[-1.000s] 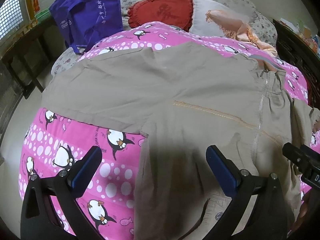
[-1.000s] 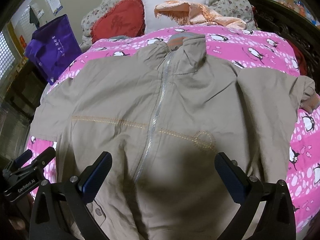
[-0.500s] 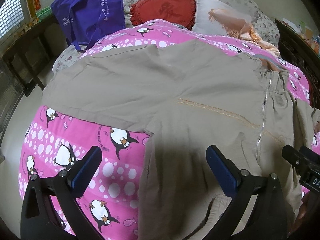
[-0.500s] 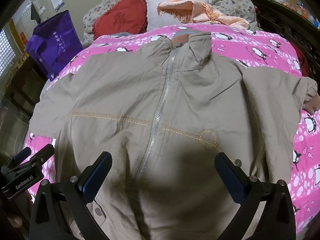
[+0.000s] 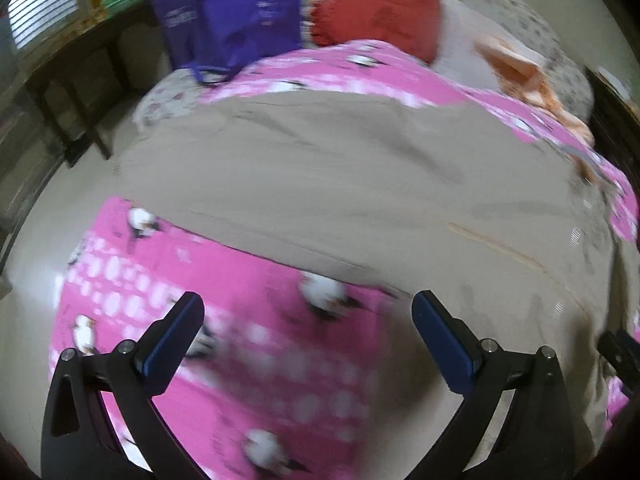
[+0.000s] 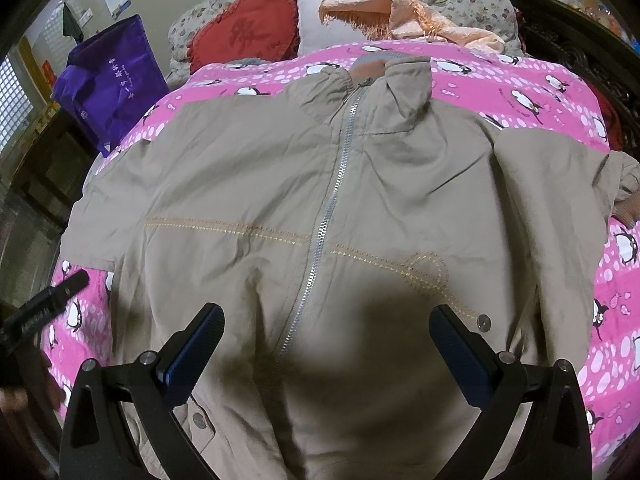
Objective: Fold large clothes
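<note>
A tan zip-up jacket (image 6: 320,208) lies flat, front up, on a pink penguin-print bedspread (image 6: 520,92), collar toward the pillows and both sleeves spread. My right gripper (image 6: 326,348) hovers open over the lower front, its jaws either side of the zipper (image 6: 320,236). In the blurred left wrist view the jacket's left sleeve (image 5: 320,176) runs across the middle. My left gripper (image 5: 308,336) stands open above bare bedspread (image 5: 240,344) just below that sleeve, holding nothing. The left gripper also shows as a dark shape at the right wrist view's left edge.
A red heart cushion (image 6: 244,36), a white pillow (image 6: 340,12) and an orange cloth (image 6: 408,16) lie at the bed's head. A purple bag (image 6: 108,80) sits on dark furniture left of the bed. Dark carved wood (image 6: 572,48) borders the right side.
My left gripper has swung left, off the jacket's body to over the bedspread under the left sleeve; its view is motion-blurred. The right gripper moved slightly forward. Both stayed open.
</note>
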Demonstrator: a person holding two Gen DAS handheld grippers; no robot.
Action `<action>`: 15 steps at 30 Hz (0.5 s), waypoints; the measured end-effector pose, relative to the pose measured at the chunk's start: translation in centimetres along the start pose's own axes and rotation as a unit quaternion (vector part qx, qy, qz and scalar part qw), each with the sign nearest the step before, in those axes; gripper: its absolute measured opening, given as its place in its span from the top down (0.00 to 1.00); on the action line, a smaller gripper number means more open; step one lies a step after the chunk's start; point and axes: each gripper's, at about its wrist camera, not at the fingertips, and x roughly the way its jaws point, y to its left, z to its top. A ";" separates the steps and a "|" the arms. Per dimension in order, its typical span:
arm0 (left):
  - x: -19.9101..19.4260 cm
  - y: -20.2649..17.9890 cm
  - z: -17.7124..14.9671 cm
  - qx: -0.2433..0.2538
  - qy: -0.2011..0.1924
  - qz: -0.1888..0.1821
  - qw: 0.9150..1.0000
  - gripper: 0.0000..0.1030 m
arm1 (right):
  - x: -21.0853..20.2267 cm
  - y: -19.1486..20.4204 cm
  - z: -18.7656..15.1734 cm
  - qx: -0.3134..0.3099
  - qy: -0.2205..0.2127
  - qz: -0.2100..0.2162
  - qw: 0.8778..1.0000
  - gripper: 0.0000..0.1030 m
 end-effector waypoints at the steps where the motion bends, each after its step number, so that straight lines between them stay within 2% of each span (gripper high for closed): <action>1: 0.5 1.2 0.5 -0.007 0.000 0.015 1.000 0.00 | 0.0 0.0 0.0 0.000 0.001 0.000 1.000 0.00; 5: 2.3 6.8 2.6 -0.060 -0.003 0.044 0.997 0.00 | 0.1 0.0 0.0 0.002 0.005 0.001 1.000 0.00; 11: 6.5 14.3 5.9 -0.145 0.013 0.060 0.987 0.00 | 0.5 0.7 -0.2 -0.008 0.017 0.001 1.000 0.00; 15: 9.2 17.3 7.3 -0.182 0.022 0.055 0.981 0.00 | 0.7 1.5 -0.1 -0.023 0.024 0.001 0.999 0.00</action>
